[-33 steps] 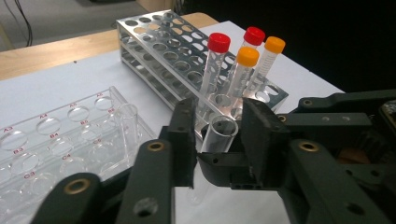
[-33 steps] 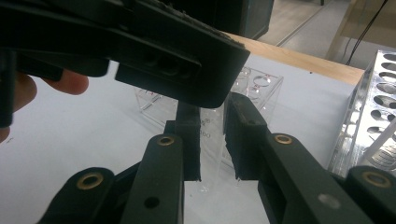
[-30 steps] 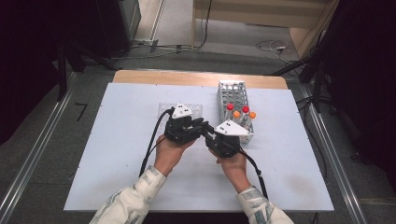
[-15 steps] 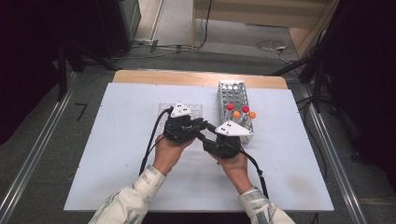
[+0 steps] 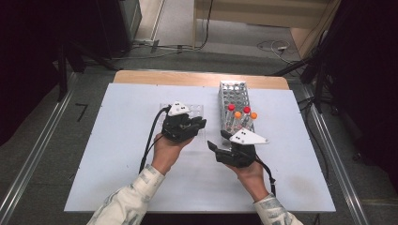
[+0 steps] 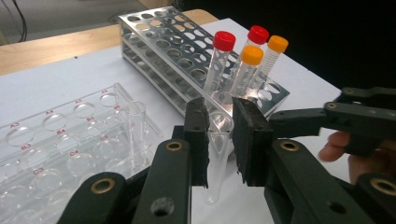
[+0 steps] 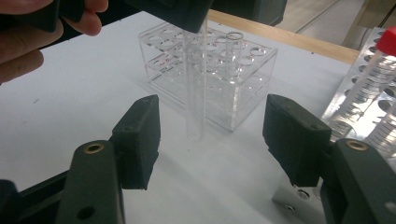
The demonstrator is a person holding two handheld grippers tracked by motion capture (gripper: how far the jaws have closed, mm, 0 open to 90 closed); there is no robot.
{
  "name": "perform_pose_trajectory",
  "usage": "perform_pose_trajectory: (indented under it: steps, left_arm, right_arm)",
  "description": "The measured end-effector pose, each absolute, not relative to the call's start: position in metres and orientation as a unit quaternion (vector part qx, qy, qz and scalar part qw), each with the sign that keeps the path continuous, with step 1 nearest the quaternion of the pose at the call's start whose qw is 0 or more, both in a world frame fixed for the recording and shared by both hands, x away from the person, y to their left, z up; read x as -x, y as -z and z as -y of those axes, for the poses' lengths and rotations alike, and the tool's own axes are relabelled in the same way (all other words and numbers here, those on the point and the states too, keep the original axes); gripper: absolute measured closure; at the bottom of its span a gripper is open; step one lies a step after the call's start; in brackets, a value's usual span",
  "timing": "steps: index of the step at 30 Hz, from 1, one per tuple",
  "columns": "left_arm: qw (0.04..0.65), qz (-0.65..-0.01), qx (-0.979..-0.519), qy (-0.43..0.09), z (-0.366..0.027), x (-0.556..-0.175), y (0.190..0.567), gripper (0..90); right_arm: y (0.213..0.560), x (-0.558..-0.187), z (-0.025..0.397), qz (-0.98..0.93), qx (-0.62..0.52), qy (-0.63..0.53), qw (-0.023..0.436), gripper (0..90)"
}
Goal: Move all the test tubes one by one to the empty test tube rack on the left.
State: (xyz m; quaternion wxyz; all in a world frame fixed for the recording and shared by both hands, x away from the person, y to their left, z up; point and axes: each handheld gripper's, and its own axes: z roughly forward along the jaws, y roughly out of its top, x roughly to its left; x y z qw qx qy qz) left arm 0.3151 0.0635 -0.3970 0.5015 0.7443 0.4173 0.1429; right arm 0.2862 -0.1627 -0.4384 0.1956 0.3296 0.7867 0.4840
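- The left gripper [image 6: 219,140] is pinching a bare glass tube [image 6: 217,163] near its top, jaws pressed on it. The tube hangs upright above the white worktop [image 5: 117,154] near its middle, just beside the clear plastic rack [image 7: 210,84] and clear of its holes.
- The right gripper [image 7: 210,140] stands spread wide, nothing between its pads, aimed at the hanging tube from the worktop's near side.
- Glass on narrow pads looks slippery to me. A tilt of the hand could let the tube slide or swing.
- If the right gripper's jaws close off-centre, they might knock the tube askew or against the plastic rack.
- The metal rack [image 5: 233,101] near the far right of the worktop holds capped tubes [image 6: 247,56]. A careless sweep could topple them.
- Another bare tube [image 7: 232,56] stands in the plastic rack. Its foot is hard to make out through the clear walls.
- From above, the held tube is hidden beneath the gripper.
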Motion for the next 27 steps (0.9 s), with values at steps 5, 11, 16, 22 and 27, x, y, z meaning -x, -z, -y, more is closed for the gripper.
perform_pose_trajectory:
  steps: [5,11,16,22,27]
  left_arm:
    - [0.498,-0.42,-0.744,-0.149,-0.068,-0.313,0.393,76.7]
    - [0.502,-0.425,-0.737,-0.156,-0.073,-0.316,0.385,76.7]
    - [0.5,-0.429,-0.735,-0.161,-0.076,-0.32,0.379,76.7]
    - [0.491,-0.441,-0.731,-0.173,-0.078,-0.328,0.375,76.7]
    - [0.486,-0.45,-0.726,-0.184,-0.079,-0.334,0.373,76.7]
  right_arm:
    - [0.438,-0.283,0.177,-0.779,-0.345,-0.486,0.195,33.1]
    - [0.438,-0.281,0.189,-0.774,-0.356,-0.483,0.202,32.5]
    - [0.439,-0.285,0.201,-0.767,-0.37,-0.486,0.198,32.5]
    - [0.438,-0.283,0.209,-0.763,-0.375,-0.485,0.204,32.1]
    - [0.439,-0.283,0.213,-0.761,-0.379,-0.483,0.209,32.1]
